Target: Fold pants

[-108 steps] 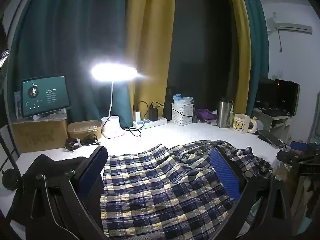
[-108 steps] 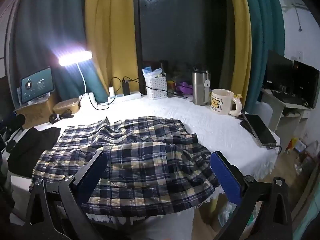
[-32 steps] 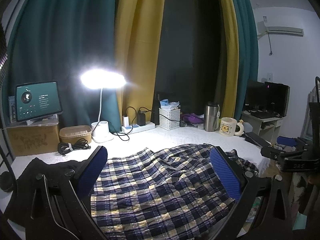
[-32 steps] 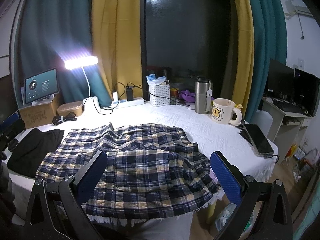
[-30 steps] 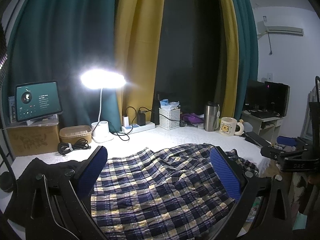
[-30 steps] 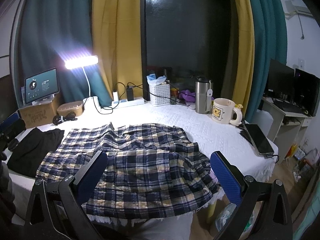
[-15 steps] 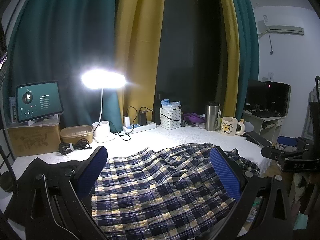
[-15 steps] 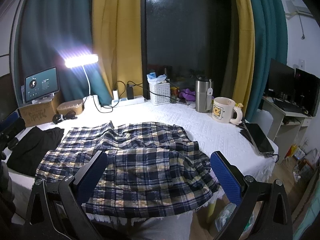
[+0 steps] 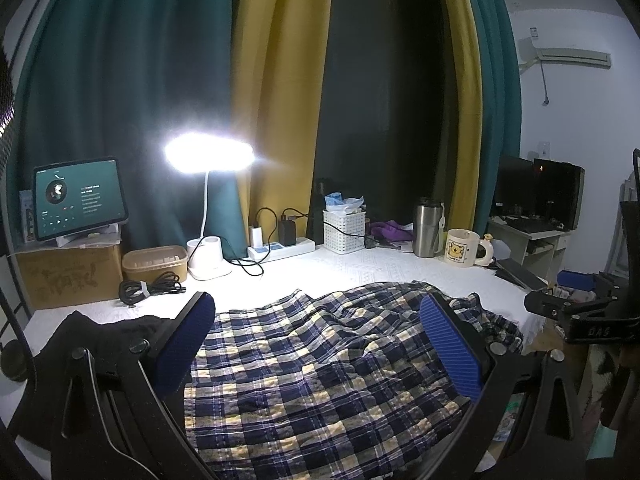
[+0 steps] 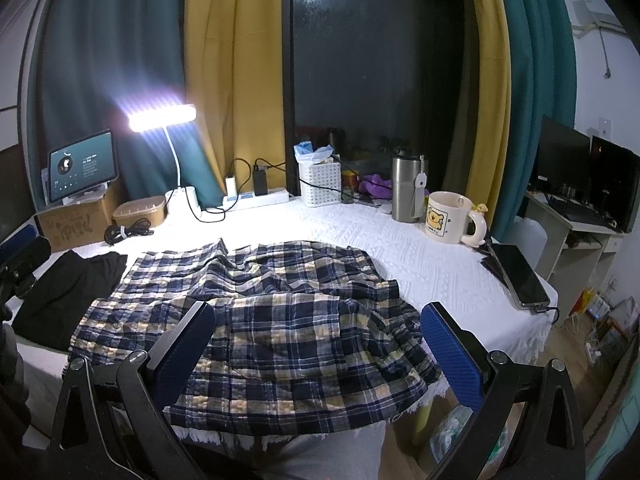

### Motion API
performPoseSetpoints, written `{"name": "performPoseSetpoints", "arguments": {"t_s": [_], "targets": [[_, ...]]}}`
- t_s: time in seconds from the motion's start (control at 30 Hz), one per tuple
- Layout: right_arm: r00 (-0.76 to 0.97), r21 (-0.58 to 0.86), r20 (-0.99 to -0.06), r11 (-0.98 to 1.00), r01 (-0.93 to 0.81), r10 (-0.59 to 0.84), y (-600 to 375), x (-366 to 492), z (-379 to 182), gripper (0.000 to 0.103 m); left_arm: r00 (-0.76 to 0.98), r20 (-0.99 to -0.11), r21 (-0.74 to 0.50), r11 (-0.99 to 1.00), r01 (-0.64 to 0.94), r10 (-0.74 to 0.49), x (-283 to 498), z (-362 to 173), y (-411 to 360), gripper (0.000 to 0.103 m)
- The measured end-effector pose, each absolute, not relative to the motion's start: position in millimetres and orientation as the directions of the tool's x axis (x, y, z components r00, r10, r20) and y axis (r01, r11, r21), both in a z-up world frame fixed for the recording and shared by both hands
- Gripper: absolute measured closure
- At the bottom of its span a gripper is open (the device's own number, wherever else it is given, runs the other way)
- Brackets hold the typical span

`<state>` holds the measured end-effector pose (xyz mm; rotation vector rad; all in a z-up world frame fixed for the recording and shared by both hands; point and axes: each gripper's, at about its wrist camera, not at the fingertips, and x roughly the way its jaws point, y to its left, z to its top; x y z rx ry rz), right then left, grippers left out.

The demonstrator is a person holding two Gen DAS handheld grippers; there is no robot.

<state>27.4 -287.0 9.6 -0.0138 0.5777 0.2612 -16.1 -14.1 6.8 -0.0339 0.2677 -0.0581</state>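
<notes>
The left gripper (image 9: 320, 344) has its blue fingers (image 9: 450, 346) spread wide with nothing between them, held above the plaid pants (image 9: 320, 372). The right gripper (image 10: 320, 350) is likewise wide open and empty, its fingers (image 10: 450, 350) hanging over the pants' (image 10: 272, 320) near edge. The pants lie rumpled on the white-covered counter (image 10: 420, 264), long axis running left to right. Which end is the waist is hard to tell under the folds. Their near edge overhangs the counter's fringe, and the gripper frames cover the lower corners. A black garment (image 10: 64, 292) lies just beside their left end, partly cut off. A lamp (image 10: 162, 118), mug (image 10: 446, 216) and phone (image 10: 518, 274) sit farther out.
</notes>
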Motion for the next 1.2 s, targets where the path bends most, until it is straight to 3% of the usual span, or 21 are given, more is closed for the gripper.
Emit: {"name": "performPoseSetpoints", "arguments": {"t_s": [0.7,1.2], "targets": [[0.756,0.055,-0.609,0.964,-0.260,0.238,-277,72,-21,0.000,0.940,-0.337,-0.019,0.999,0.041,-0.045,18,-17,-11,0.002],[0.683,0.057,-0.693,0.963,-0.265,0.229,-264,122,-52,0.000,0.890,-0.454,-0.054,0.998,0.014,-0.037,65,-45,5,0.002]]}}
